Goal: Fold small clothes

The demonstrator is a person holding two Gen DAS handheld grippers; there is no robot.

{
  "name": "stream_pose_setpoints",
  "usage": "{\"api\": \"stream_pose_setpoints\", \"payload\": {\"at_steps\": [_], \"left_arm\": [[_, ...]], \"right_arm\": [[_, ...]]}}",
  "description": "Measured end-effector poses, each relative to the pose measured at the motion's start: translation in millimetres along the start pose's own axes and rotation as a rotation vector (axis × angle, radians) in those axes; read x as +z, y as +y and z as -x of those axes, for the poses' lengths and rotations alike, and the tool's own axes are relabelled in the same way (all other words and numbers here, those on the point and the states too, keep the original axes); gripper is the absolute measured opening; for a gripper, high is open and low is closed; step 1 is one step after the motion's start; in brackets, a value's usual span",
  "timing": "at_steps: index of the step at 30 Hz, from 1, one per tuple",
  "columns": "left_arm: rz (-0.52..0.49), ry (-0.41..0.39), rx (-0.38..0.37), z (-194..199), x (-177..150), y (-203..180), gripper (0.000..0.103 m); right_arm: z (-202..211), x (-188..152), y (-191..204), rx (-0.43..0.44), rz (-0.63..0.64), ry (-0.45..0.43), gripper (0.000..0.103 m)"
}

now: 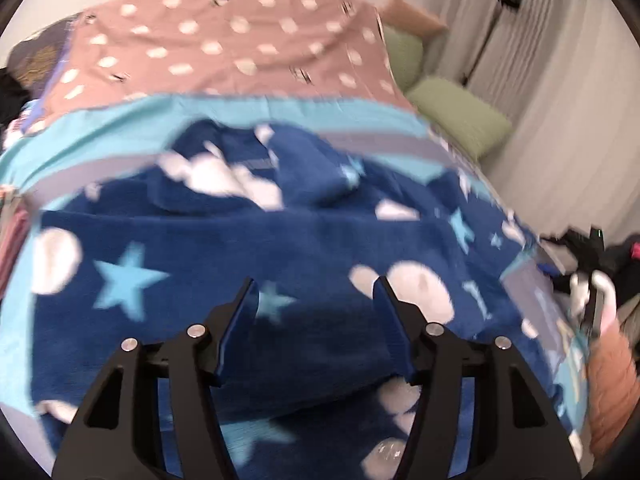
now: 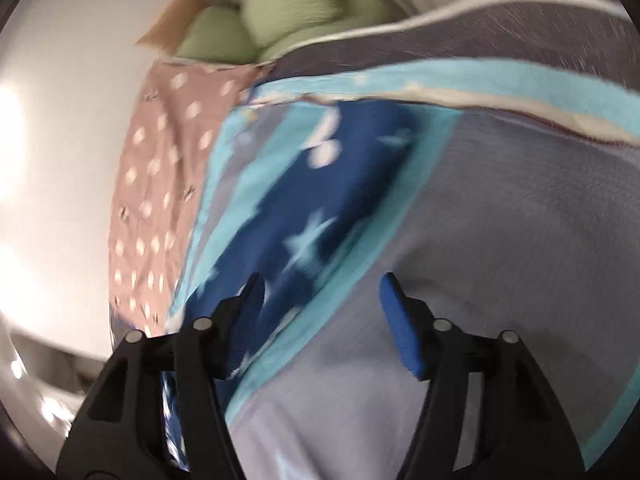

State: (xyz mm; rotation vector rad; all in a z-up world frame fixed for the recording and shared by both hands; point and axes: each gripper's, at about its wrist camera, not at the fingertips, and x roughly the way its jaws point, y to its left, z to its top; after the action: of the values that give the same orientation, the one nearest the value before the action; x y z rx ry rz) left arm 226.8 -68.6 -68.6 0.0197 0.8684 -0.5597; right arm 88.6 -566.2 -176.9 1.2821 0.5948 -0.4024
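A dark blue fleece garment [image 1: 248, 264] with light blue stars and white blobs lies spread on the bed, with a rumpled fold at its far edge. My left gripper [image 1: 316, 284] hovers just above its near part, jaws open and empty. In the right wrist view the same garment [image 2: 320, 216] shows as a blue strip to the left. My right gripper [image 2: 322, 280] is open and empty, over the garment's edge and the grey and turquoise bedcover [image 2: 500, 240]. Both views are motion-blurred.
A pink sheet with white dots [image 1: 224, 44] covers the far part of the bed. Green pillows [image 1: 460, 116] lie at the right by a curtain. A dark clutter of items [image 1: 592, 264] sits at the bed's right side. A white wall [image 2: 60, 140] lies left.
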Motion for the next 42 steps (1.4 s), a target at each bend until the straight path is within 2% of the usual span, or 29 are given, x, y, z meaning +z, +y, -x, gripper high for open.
{"api": "stream_pose_setpoints", "payload": {"at_steps": [2, 5, 6, 7, 8, 9, 11, 15, 17, 20, 21, 23, 24, 26, 28, 31, 34, 38, 42], "left_arm": [[-0.021, 0.042, 0.031, -24.3, -9.0, -4.8, 0.063], [-0.035, 0.025, 0.034, -31.0, -14.2, -5.7, 0.067], [-0.033, 0.023, 0.029, -30.1, -13.3, -5.5, 0.068], [-0.029, 0.022, 0.022, -30.1, -13.7, -4.7, 0.068], [-0.025, 0.022, 0.017, -29.8, -14.5, -3.7, 0.069], [-0.024, 0.02, 0.014, -30.3, -14.3, -3.6, 0.069], [-0.026, 0.017, 0.015, -29.6, -15.4, -3.7, 0.07], [-0.024, 0.006, 0.005, -27.5, -18.1, -2.9, 0.071], [-0.014, -0.001, -0.008, -24.6, -20.0, -0.6, 0.071], [0.012, -0.012, -0.04, -22.2, -20.5, 4.8, 0.072], [0.028, -0.019, -0.059, -20.7, -20.7, 8.2, 0.071], [0.065, -0.036, -0.098, -18.2, -21.1, 15.4, 0.071], [0.094, -0.046, -0.126, -16.6, -21.3, 20.8, 0.071], [0.142, -0.064, -0.173, -14.2, -21.7, 29.5, 0.071], [0.198, -0.09, -0.234, -10.3, -23.1, 40.6, 0.071], [0.273, -0.128, -0.321, -4.2, -25.9, 55.4, 0.071], [0.314, -0.14, -0.386, -3.1, -26.1, 62.3, 0.071], [0.331, -0.128, -0.432, -4.7, -23.3, 63.9, 0.071], [0.428, -0.119, -0.566, -3.0, -22.6, 73.7, 0.077]], "right_arm": [[-11.6, 9.4, -7.1, 0.021, -0.04, -0.014, 0.066], [-21.7, 22.2, -2.0, 0.004, -0.036, -0.077, 0.065], [-24.8, 25.2, 1.4, -0.016, -0.033, -0.101, 0.06], [-27.5, 30.3, 2.1, -0.035, -0.028, -0.112, 0.052], [-29.5, 34.2, 2.2, -0.046, -0.024, -0.115, 0.025], [-31.4, 35.8, 0.9, -0.043, -0.031, -0.108, 0.012], [-30.4, 33.4, 10.6, 0.006, -0.042, -0.114, 0.01], [-11.0, 8.8, 73.6, 0.119, 0.16, -0.112, 0.01], [0.0, -20.2, 120.8, 0.208, 0.289, -0.074, 0.01], [16.7, -90.6, 194.2, 0.342, 0.544, 0.014, 0.01], [20.0, -109.7, 209.1, 0.365, 0.609, 0.031, 0.01], [26.3, -177.0, 247.5, 0.418, 0.83, 0.08, 0.01], [27.0, -198.9, 255.8, 0.43, 0.899, 0.101, 0.01], [17.0, -264.0, 268.2, 0.413, 1.096, 0.176, 0.01], [3.6, -303.6, 263.0, 0.364, 1.198, 0.234, 0.01], [-18.7, -336.5, 242.4, 0.273, 1.286, 0.271, 0.01], [-26.9, -342.4, 225.9, 0.229, 1.303, 0.294, 0.015], [-24.8, -343.5, 227.7, 0.246, 1.307, 0.28, 0.016], [-31.0, -357.8, 230.3, 0.225, 1.367, 0.283, 0.017]]}}
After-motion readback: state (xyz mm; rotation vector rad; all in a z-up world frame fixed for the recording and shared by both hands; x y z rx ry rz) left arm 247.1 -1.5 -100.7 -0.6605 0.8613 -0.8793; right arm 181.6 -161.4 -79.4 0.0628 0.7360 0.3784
